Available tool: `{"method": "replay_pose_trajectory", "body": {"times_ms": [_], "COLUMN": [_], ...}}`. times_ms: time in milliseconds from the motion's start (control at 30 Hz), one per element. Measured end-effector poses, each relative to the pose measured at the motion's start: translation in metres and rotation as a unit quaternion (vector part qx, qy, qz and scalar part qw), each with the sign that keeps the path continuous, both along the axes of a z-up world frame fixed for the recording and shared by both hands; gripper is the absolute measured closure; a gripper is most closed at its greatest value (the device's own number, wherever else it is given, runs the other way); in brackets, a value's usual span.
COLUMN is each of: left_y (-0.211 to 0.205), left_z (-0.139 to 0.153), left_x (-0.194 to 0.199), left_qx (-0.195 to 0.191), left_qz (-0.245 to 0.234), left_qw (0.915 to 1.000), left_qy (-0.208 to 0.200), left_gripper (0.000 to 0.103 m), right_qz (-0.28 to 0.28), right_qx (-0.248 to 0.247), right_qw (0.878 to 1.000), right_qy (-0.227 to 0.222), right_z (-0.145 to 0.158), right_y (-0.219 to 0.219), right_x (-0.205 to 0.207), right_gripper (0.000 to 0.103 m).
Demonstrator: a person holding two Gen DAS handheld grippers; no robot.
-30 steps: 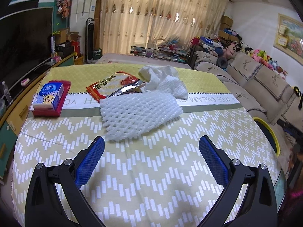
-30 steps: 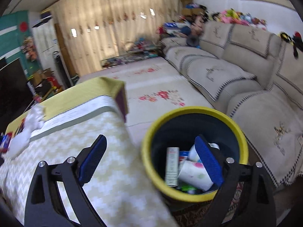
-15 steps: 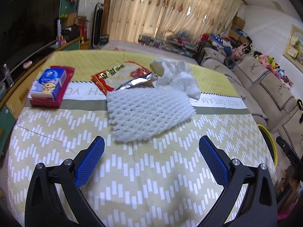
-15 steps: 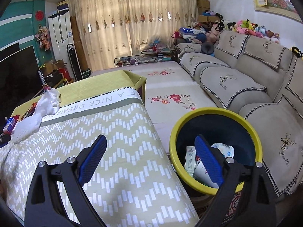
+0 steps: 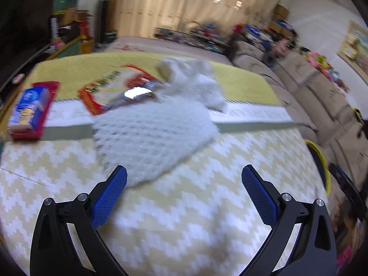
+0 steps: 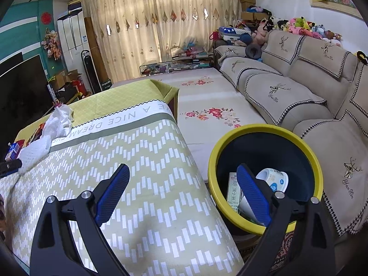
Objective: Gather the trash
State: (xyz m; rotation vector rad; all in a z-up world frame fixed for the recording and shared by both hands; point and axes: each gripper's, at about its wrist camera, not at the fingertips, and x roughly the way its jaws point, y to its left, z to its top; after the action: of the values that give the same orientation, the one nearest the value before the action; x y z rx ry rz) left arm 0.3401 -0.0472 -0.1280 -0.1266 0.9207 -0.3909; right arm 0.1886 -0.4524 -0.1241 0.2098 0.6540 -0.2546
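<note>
A white foam net sheet (image 5: 151, 138) lies on the table's chevron cloth (image 5: 184, 218), just beyond my open left gripper (image 5: 184, 181), whose left finger is close to the sheet's near edge. Behind it lie a crumpled white net wrap (image 5: 195, 82) and a red snack wrapper (image 5: 115, 87). My right gripper (image 6: 184, 177) is open and empty, above the table's right edge and the yellow-rimmed bin (image 6: 260, 131), which holds a white cup (image 6: 273, 179) and a carton (image 6: 233, 191). In the right wrist view the foam net sheet (image 6: 34, 151) and white wrap (image 6: 59, 119) lie at far left.
A blue tissue pack (image 5: 30, 108) sits on a red tray (image 5: 46, 87) at the table's left. A beige sofa (image 6: 299, 92) runs along the right, behind the bin. A floral floor mat (image 6: 211, 110) lies between table and sofa. The bin's rim (image 5: 319, 161) shows past the table's right edge.
My left gripper has moved forward and down toward the foam net sheet, with motion blur now. The right gripper has swung up and back from the bin toward the table.
</note>
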Motion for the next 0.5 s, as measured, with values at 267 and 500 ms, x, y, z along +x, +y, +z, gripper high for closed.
{"method": "replay_pose_trajectory", "body": {"times_ms": [267, 500], "left_y": [-0.042, -0.038], "left_z": [0.026, 0.034], "left_x": [-0.035, 0.004], "left_qx": [0.012, 0.105], "left_qz": [-0.112, -0.127], "left_qw": [0.993, 0.9837], "left_qy": [-0.034, -0.072], "left_gripper": [0.005, 0.005], "right_qz": [0.003, 0.003], "right_qx": [0.002, 0.005], "right_qw": [1.0, 1.0], "right_qy": [0.003, 0.007], "right_z": [-0.002, -0.005], "right_y": [-0.002, -0.002], "right_x": [0.003, 0.005], "right_gripper": [0.014, 0.014]}}
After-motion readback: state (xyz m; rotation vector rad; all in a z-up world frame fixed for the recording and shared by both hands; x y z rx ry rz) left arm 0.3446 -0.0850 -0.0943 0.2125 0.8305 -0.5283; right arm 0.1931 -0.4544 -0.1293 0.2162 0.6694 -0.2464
